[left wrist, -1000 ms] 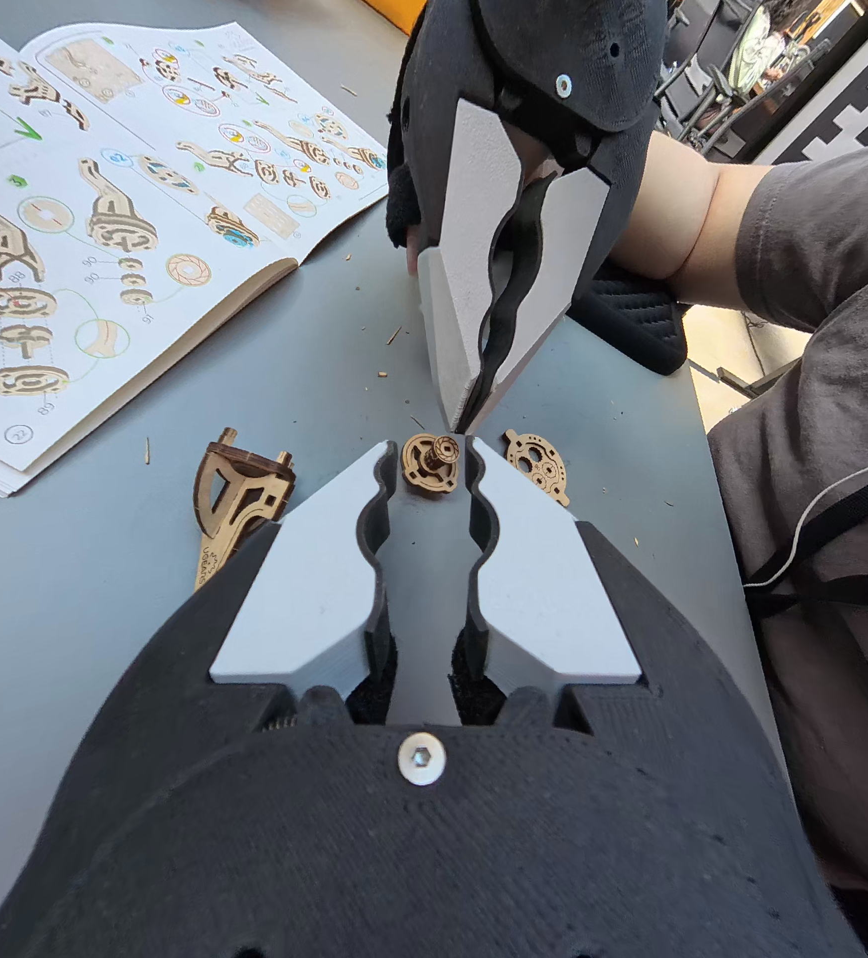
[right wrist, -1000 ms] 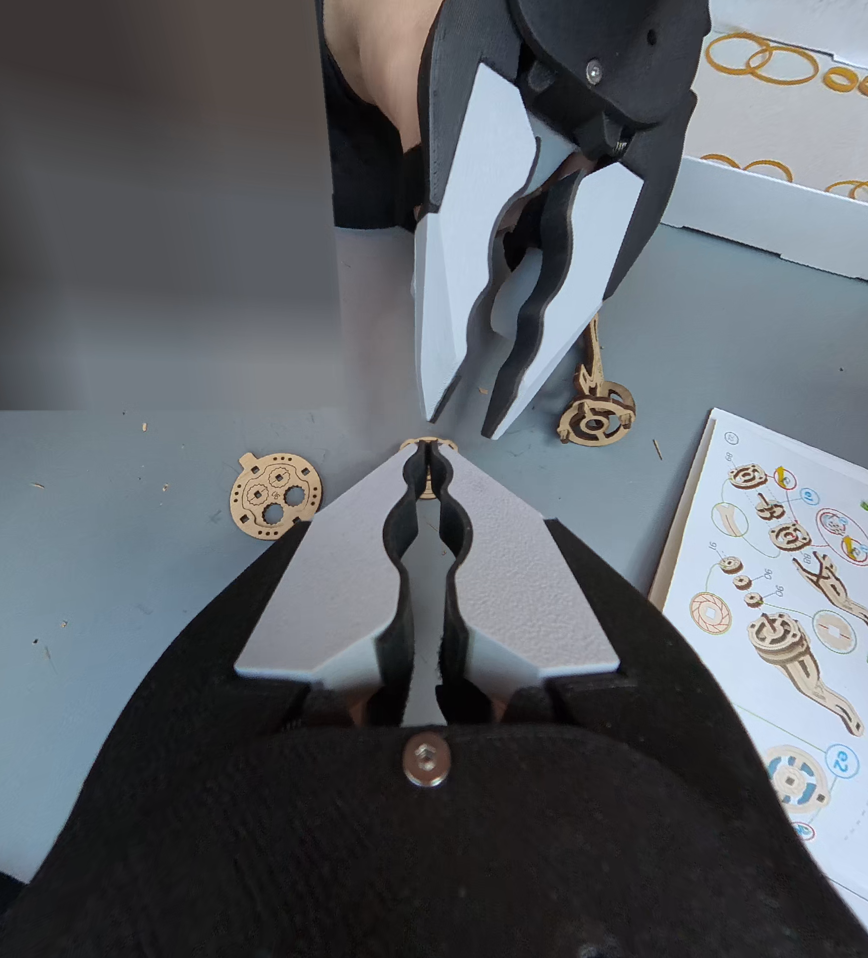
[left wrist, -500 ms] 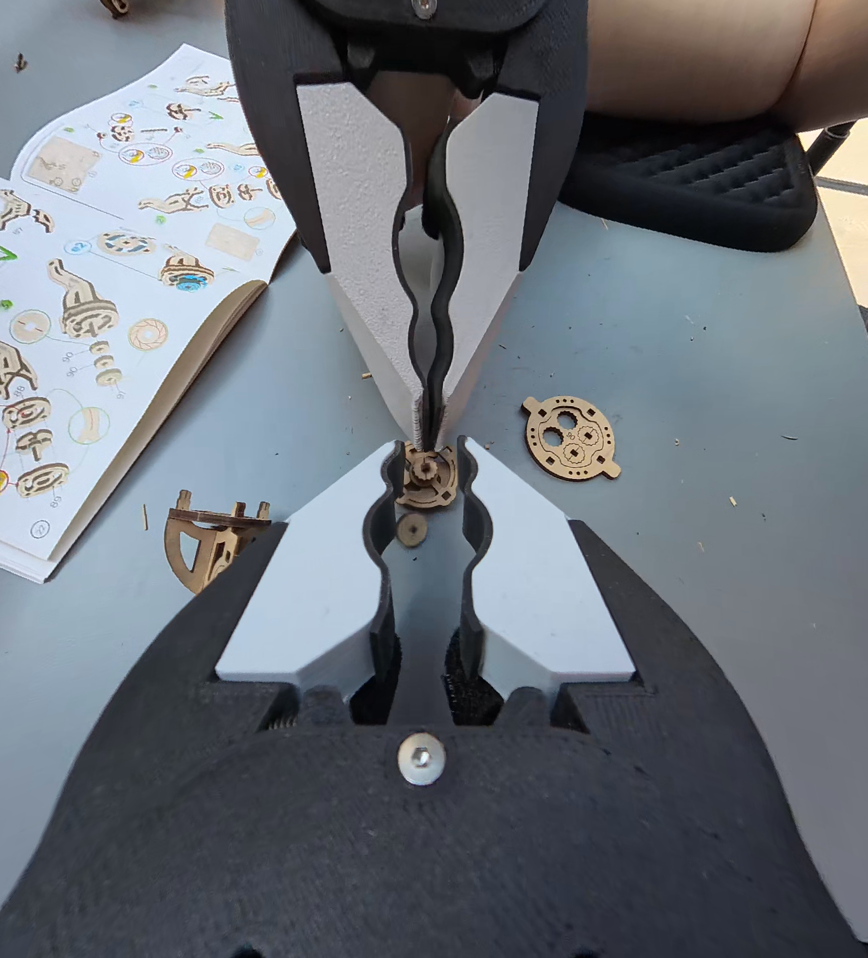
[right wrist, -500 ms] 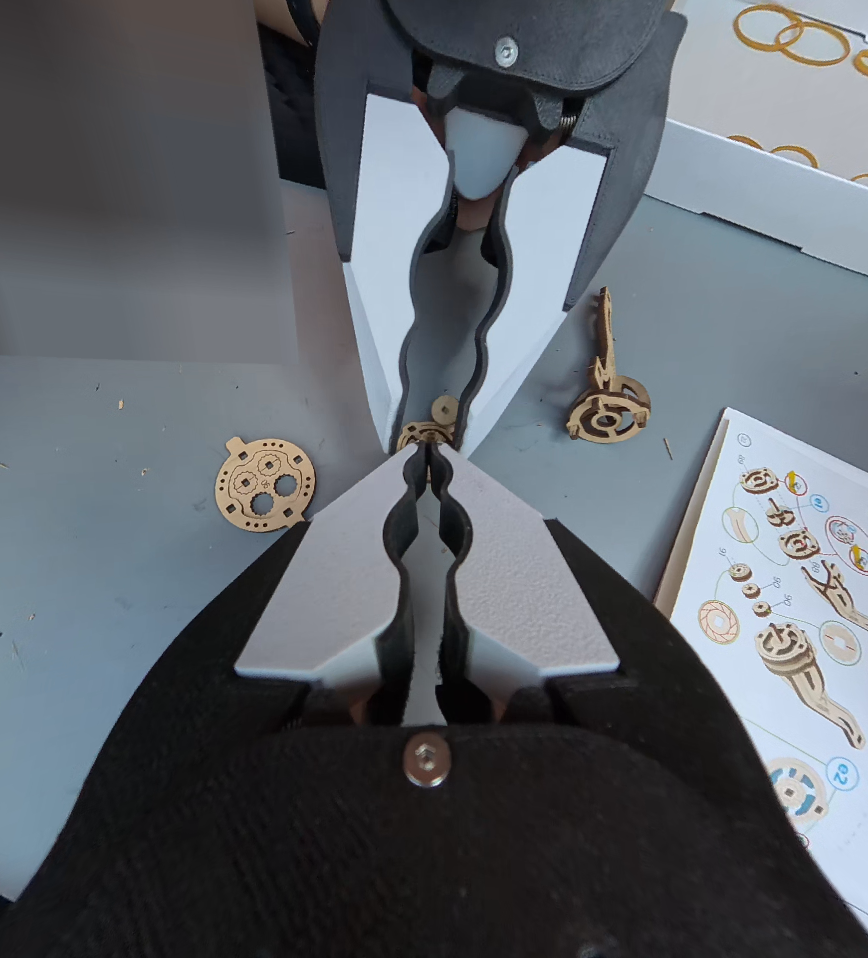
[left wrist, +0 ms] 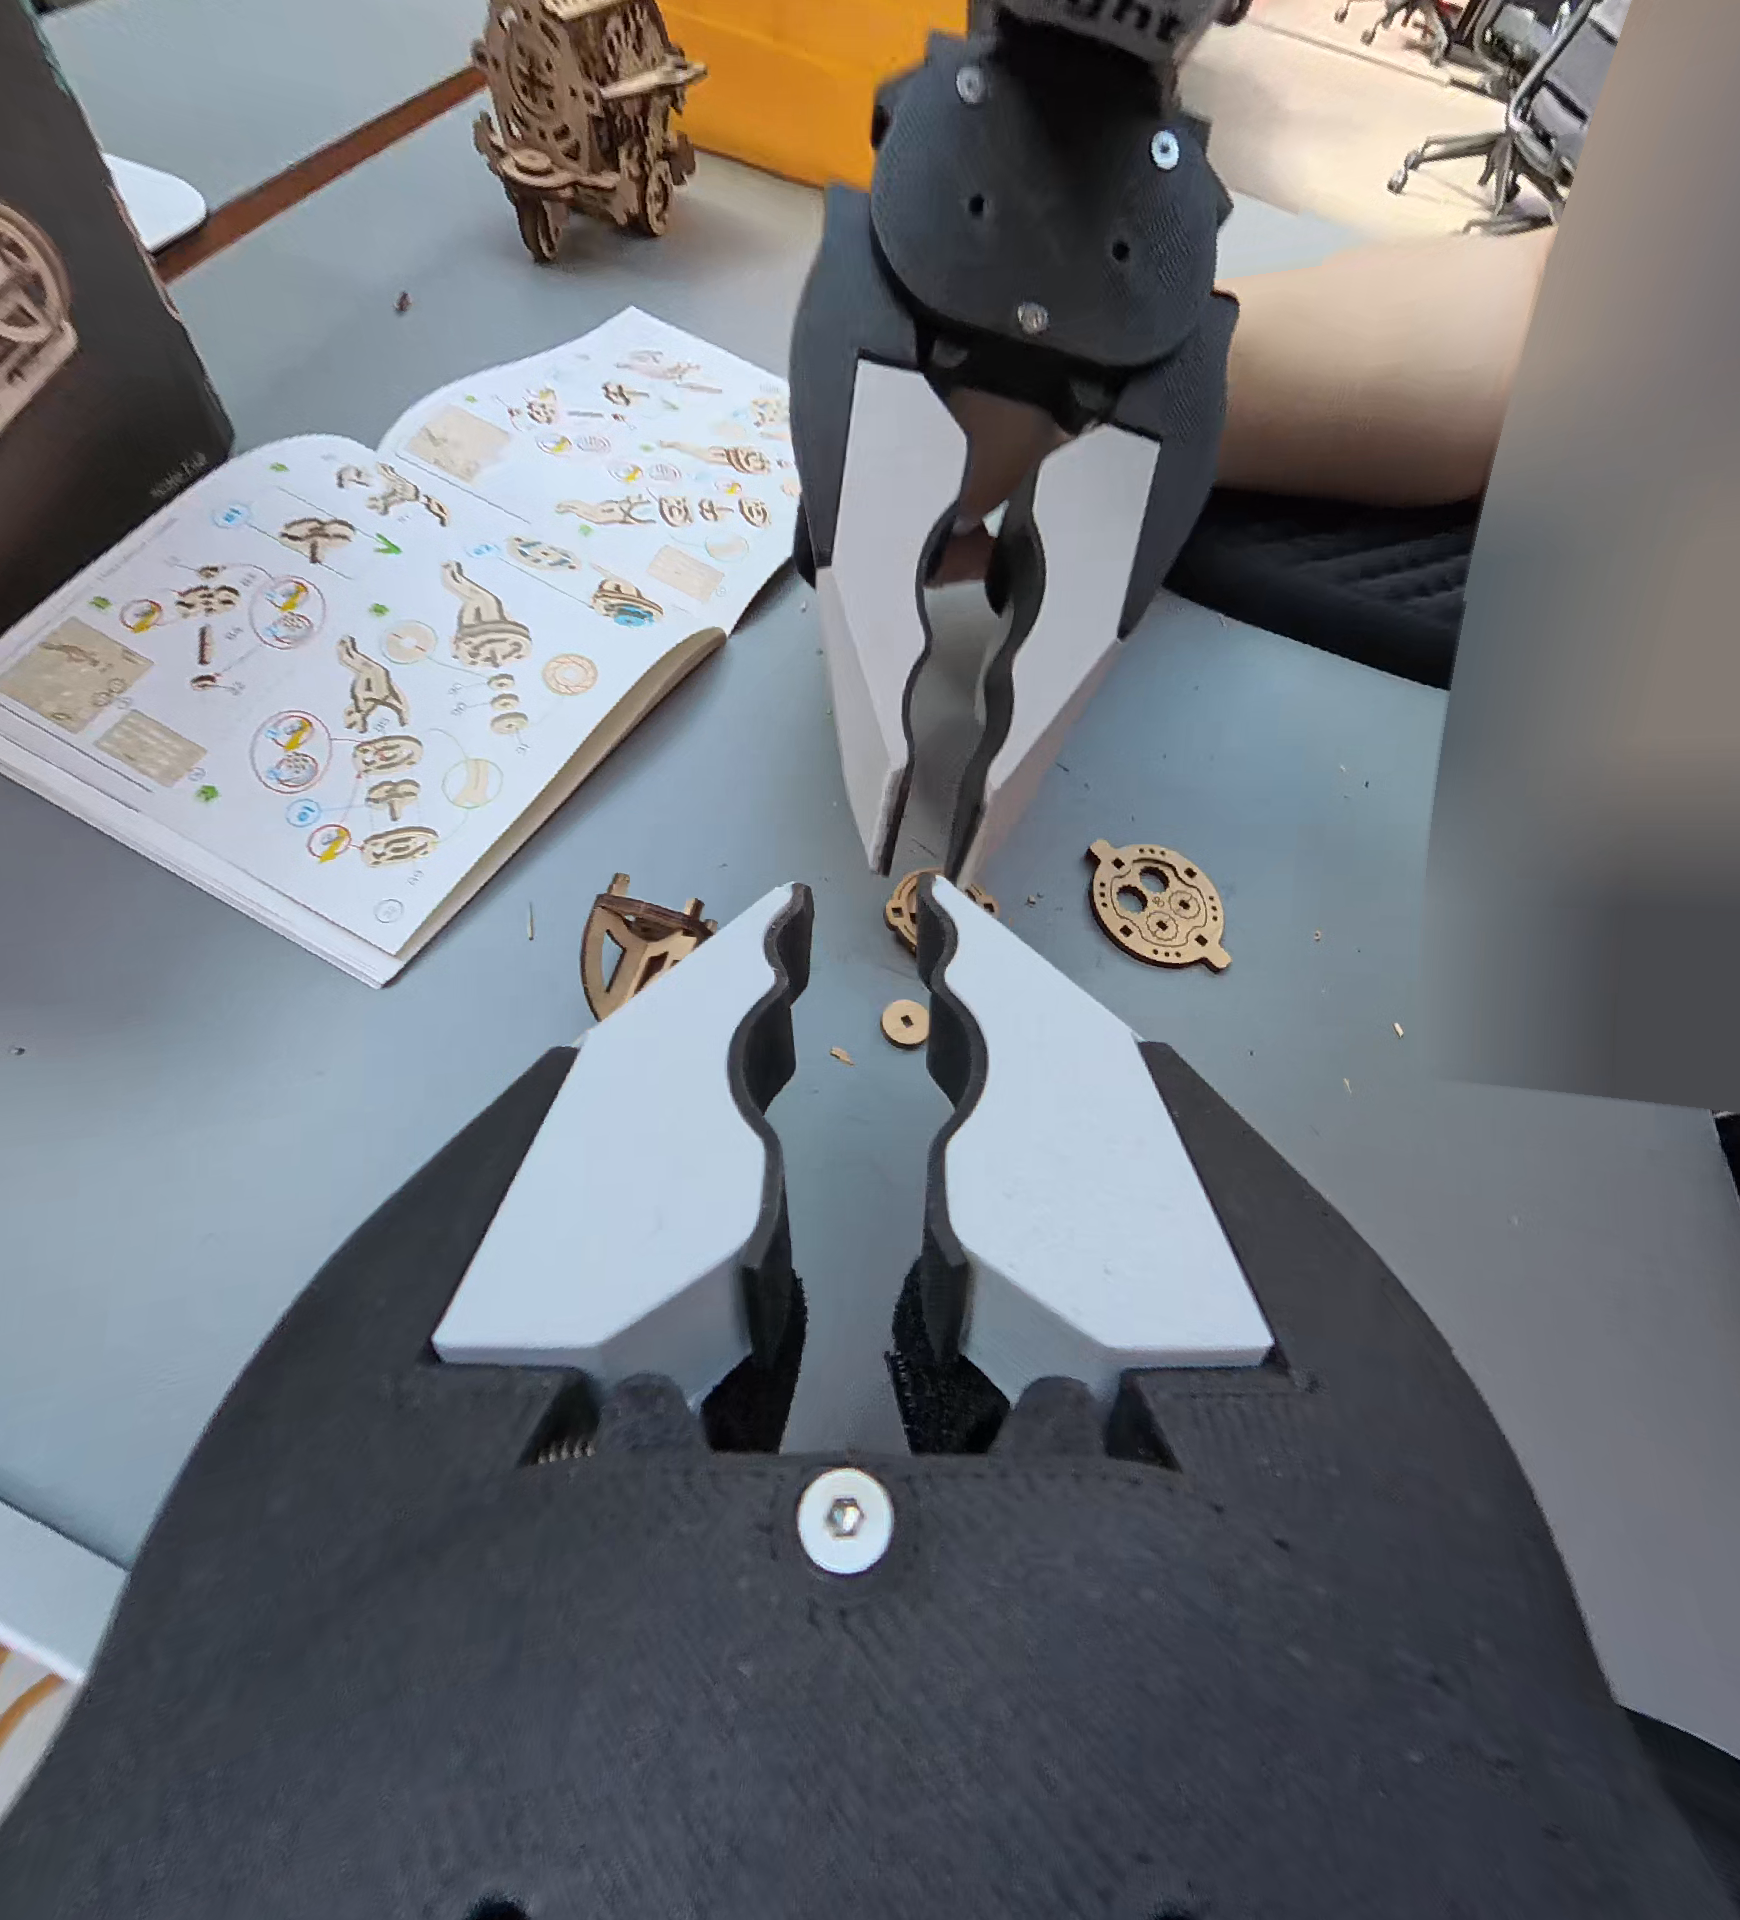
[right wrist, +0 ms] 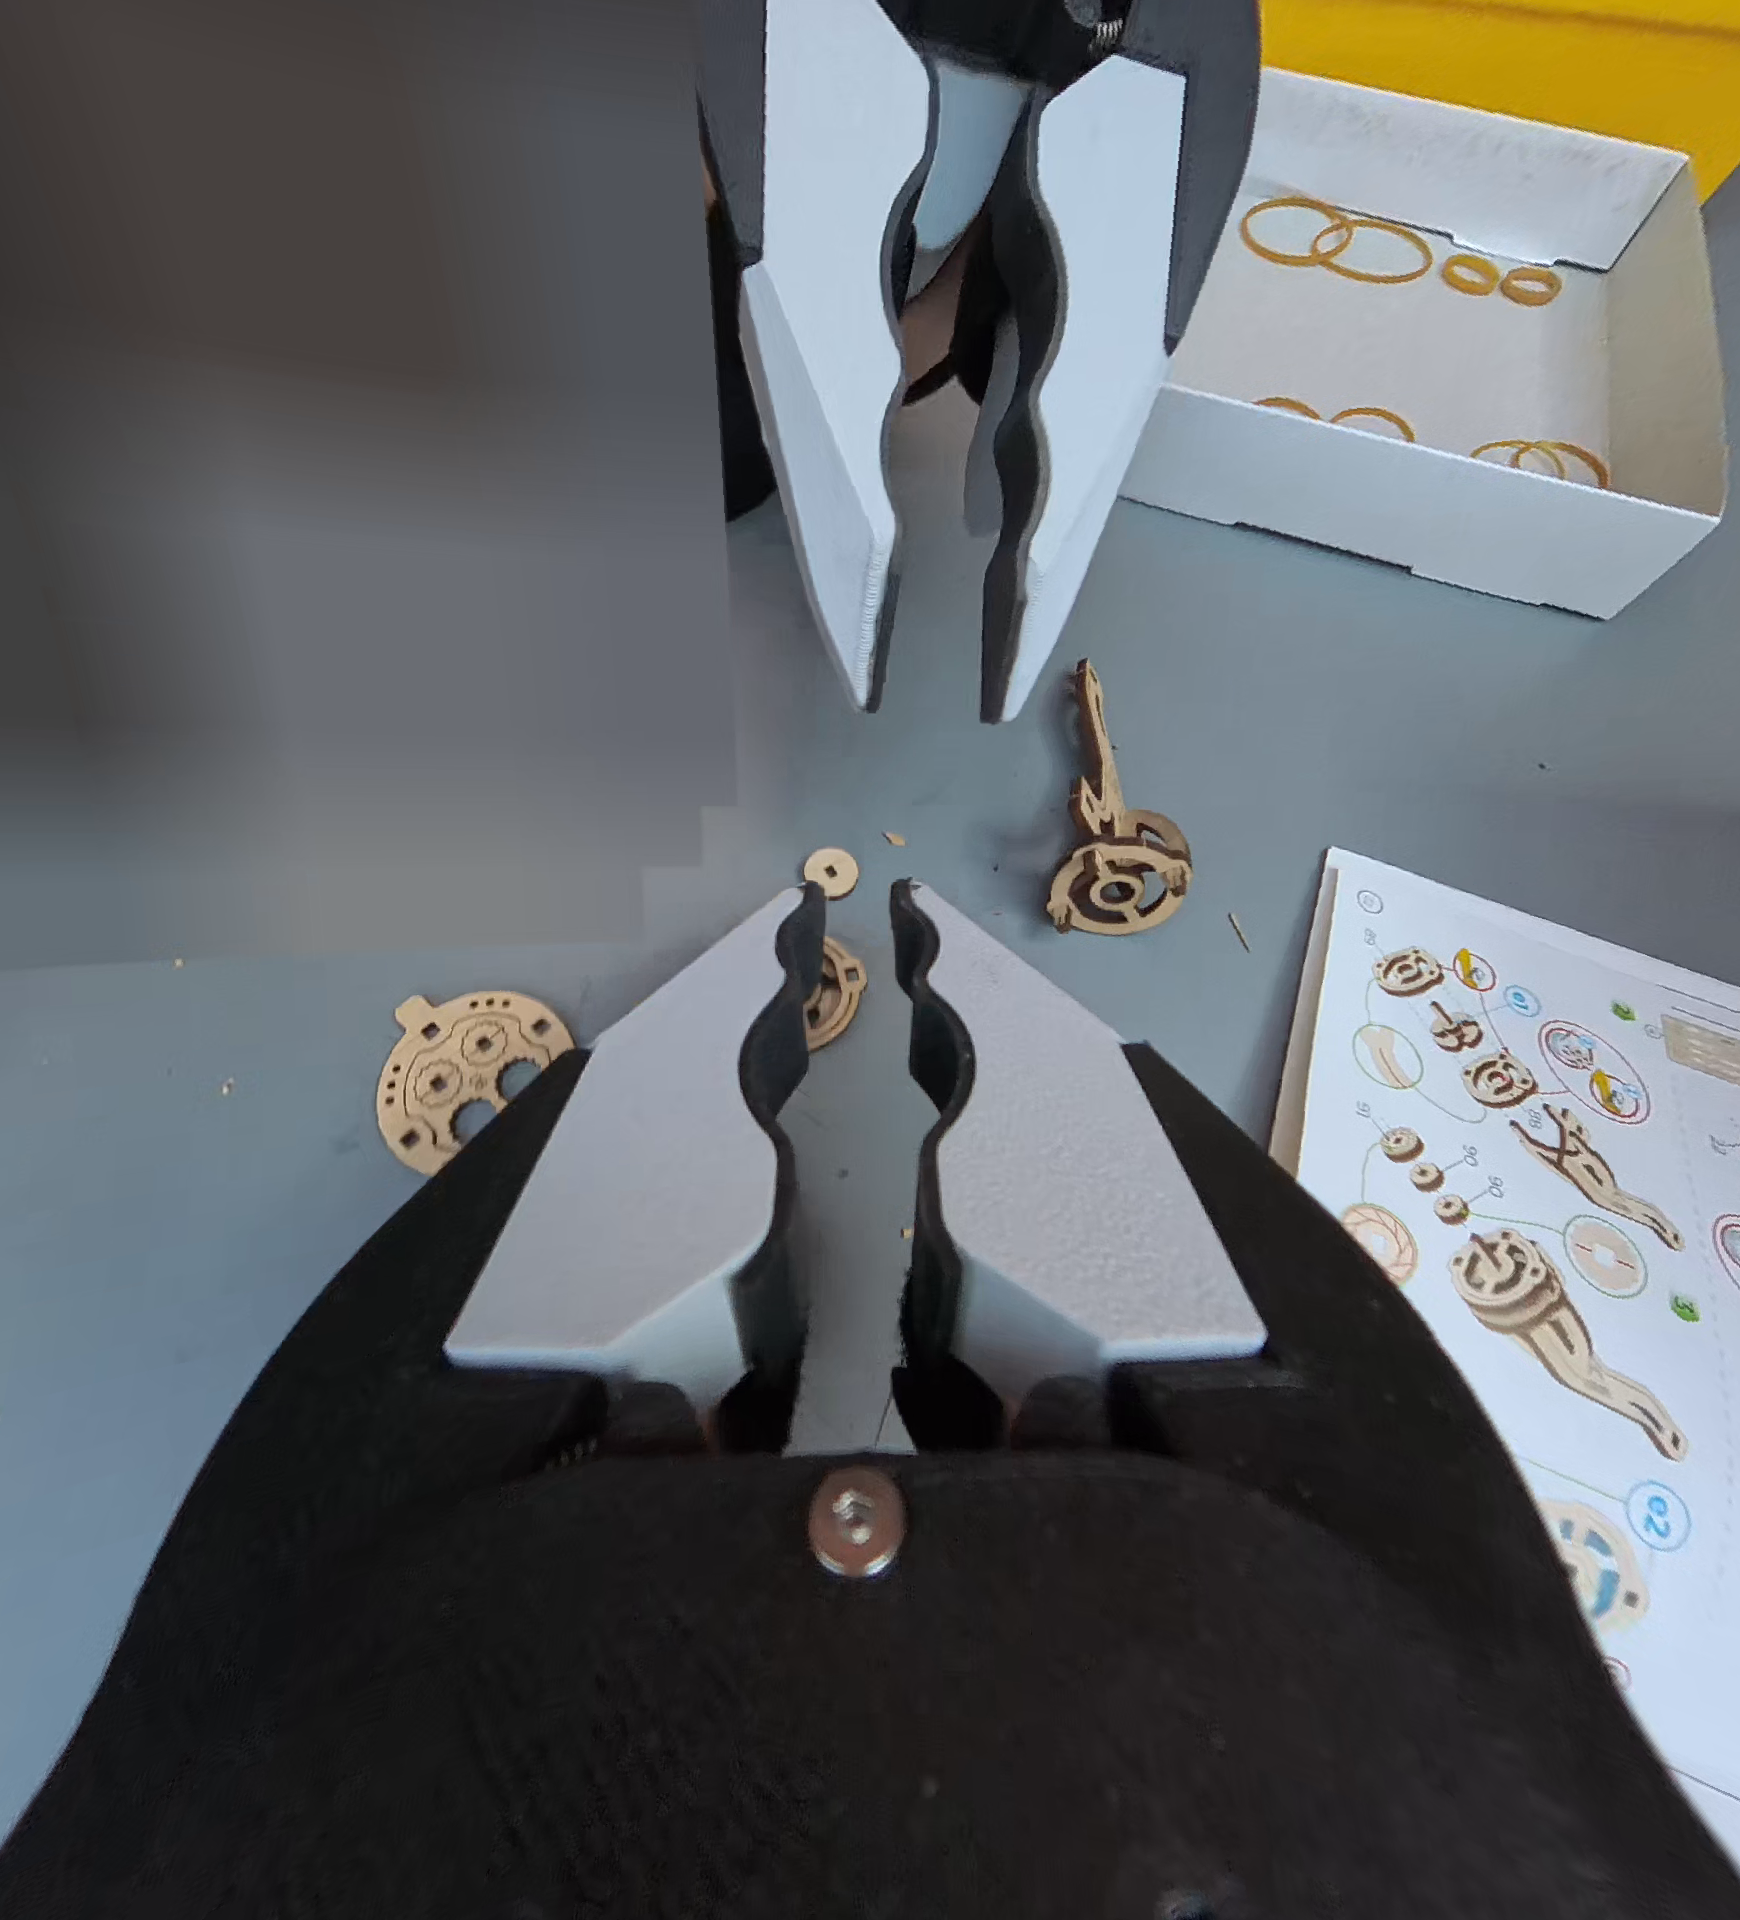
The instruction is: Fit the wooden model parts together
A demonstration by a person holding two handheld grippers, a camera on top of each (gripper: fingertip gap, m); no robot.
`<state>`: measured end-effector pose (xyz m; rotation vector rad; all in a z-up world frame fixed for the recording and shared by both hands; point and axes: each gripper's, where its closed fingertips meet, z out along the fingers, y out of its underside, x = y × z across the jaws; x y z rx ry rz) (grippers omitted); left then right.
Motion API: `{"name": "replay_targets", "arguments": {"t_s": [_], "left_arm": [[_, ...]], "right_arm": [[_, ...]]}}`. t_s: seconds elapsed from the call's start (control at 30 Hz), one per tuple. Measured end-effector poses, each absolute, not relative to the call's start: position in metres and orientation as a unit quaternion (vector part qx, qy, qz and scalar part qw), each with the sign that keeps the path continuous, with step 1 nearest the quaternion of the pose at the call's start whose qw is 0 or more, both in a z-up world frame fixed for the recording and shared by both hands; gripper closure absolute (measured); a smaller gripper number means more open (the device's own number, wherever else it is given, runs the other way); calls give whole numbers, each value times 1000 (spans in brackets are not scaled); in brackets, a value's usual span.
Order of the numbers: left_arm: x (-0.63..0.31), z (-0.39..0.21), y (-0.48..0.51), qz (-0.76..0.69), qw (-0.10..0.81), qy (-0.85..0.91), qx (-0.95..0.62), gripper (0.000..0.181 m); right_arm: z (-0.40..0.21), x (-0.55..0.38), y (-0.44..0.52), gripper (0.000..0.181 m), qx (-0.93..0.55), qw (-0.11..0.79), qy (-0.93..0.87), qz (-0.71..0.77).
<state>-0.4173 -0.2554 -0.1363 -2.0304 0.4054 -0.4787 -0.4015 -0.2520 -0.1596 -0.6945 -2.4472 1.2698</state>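
Wooden hub flat on grey table, loose washer just beside it. Left gripper and right gripper both spread, holding nothing. Risk — thin washer skids or flips under fingertip; hub half hidden, misaligned pinch likely.
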Motion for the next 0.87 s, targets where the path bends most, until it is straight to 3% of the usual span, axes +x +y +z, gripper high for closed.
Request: {"name": "replay_targets", "arguments": {"t_s": [0.37,0.63,0.73,0.87], "left_arm": [[-437,-112,-255,-219,542,118,-803,167],[-437,-95,-260,-208,574,137,-780,158],[-428,-86,-266,-200,589,175,-763,155],[-398,-91,-273,-222,579,240,-747,157]], "right_arm": [[-195,-414,-274,163,-298,172,-886,312],[-172,-421,-271,170,-355,131,-841,386],[-128,-421,-262,170,-417,53,-748,515],[-94,-389,-267,170,-429,-173,-622,632]]}}
